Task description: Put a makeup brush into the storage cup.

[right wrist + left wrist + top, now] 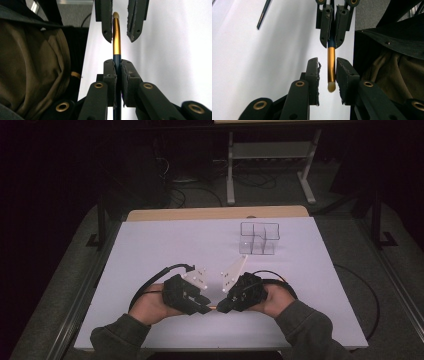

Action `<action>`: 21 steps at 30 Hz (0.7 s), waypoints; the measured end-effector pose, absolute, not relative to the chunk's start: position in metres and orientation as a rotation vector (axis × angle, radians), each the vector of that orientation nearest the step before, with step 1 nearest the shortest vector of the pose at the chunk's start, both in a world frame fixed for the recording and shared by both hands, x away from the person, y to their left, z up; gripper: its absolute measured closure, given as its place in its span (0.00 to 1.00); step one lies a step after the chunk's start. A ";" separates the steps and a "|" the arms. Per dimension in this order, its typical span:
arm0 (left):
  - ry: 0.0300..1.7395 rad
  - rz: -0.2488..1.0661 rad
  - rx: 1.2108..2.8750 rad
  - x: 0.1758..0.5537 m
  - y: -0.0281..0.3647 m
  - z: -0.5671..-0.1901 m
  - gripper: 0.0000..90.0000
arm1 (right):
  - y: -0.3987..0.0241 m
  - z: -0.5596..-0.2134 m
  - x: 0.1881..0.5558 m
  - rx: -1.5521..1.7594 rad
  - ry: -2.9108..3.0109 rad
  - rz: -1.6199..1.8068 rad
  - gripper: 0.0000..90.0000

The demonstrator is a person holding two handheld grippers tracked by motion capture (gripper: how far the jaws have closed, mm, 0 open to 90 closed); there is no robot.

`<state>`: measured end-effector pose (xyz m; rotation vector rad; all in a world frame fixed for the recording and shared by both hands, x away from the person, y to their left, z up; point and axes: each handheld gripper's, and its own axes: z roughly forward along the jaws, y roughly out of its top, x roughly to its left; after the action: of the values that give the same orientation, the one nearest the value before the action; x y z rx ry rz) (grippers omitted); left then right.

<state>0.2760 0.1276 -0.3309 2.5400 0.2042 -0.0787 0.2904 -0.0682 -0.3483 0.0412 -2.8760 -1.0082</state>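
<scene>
1. Gold and dark blue mark the two sections of the pencil (pixel 331 67), a slim rod with a pale tip, held level above the white counter (pixel 150 250) near its near edge, midway between the left and right edges.
2. The right hand-held gripper (pixel 118 67) is clamped on the blue section. Both pads press the shaft, so this side carries the whole load.
3. The left hand-held gripper (pixel 327 72) stands with its jaws apart around the gold end. Gaps show on both sides of the shaft, so no pad bears on it.
4. Judgement: the arrangement fits a hand-to-hand transfer. The two hand-held grippers face tip to tip so that one can let go while the other secures the rod.
5. A clear compartmented organizer (pixel 258 238) stands toward the far right corner, well apart from the hands; probably the destination.
6. A second dark pencil (pixel 263 13) lies flat on the counter, apart from the held one.
</scene>
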 end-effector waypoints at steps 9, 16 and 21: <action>0.180 -0.111 2.533 0.276 0.126 -0.331 0.90 | -0.074 -0.351 0.289 0.034 -2.853 -1.094 0.92; 0.169 -0.116 2.553 0.276 0.124 -0.330 0.93 | -0.073 -0.352 0.288 0.058 -2.865 -1.092 0.91; 0.176 -0.125 2.566 0.276 0.123 -0.331 0.94 | -0.068 -0.351 0.286 0.049 -2.895 -1.039 0.86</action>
<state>0.2757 0.1226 -0.3309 2.5660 0.1764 -0.1250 0.2857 -0.0685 -0.3514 0.0495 -2.8953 -1.0395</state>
